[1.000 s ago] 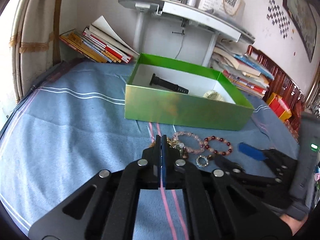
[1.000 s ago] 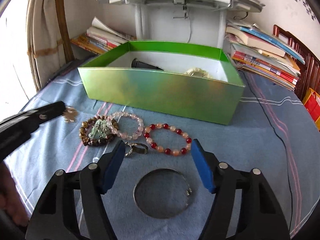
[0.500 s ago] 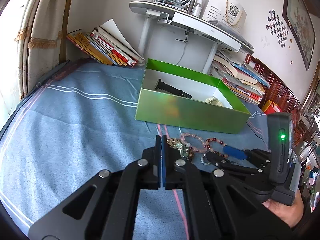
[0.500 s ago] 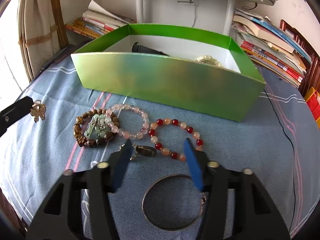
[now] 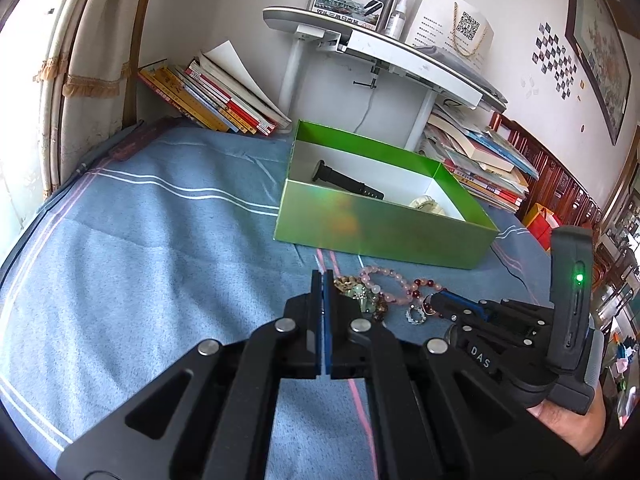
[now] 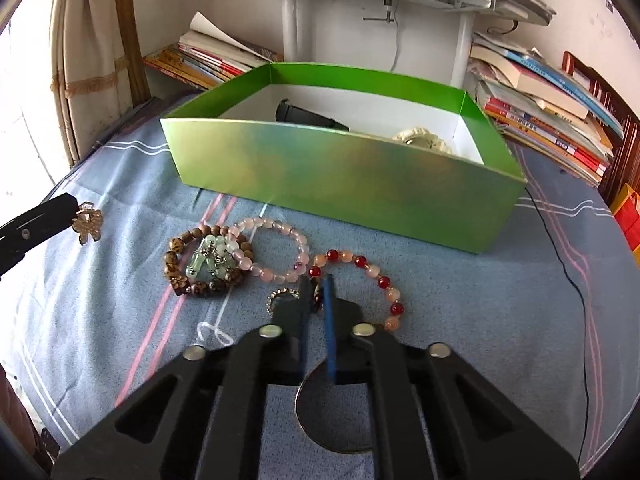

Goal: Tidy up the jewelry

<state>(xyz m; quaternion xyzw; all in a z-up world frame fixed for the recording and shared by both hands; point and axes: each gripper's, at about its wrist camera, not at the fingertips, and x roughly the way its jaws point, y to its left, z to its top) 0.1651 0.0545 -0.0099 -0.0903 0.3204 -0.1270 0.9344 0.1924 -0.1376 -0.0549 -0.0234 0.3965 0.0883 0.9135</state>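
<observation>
In the right wrist view my right gripper (image 6: 316, 284) is shut on a small brown-stone ring (image 6: 318, 300), whose sparkly band (image 6: 280, 298) sticks out to the left. Around it on the blue cloth lie a red-and-peach bead bracelet (image 6: 376, 268), a pink bead bracelet (image 6: 264, 224), a brown wooden bead bracelet (image 6: 176, 264) and a silver bangle (image 6: 299, 416) partly under the gripper. At the far left my left gripper (image 6: 68, 206) is shut on a flower-shaped charm (image 6: 88, 222), held above the cloth. In the left wrist view its jaws (image 5: 322, 280) are pressed together and the charm is hidden.
An open green box (image 6: 340, 176) stands just behind the jewelry, holding a black strap (image 6: 308, 116) and a cream watch (image 6: 420, 140). Book stacks (image 6: 552, 120) and a white desk leg (image 6: 292, 28) rise behind it. A black cable (image 6: 576, 280) runs along the right.
The right gripper moved forward over the bangle and its jaws went from wide apart to closed on the ring. The left gripper drew back a little with the charm.
</observation>
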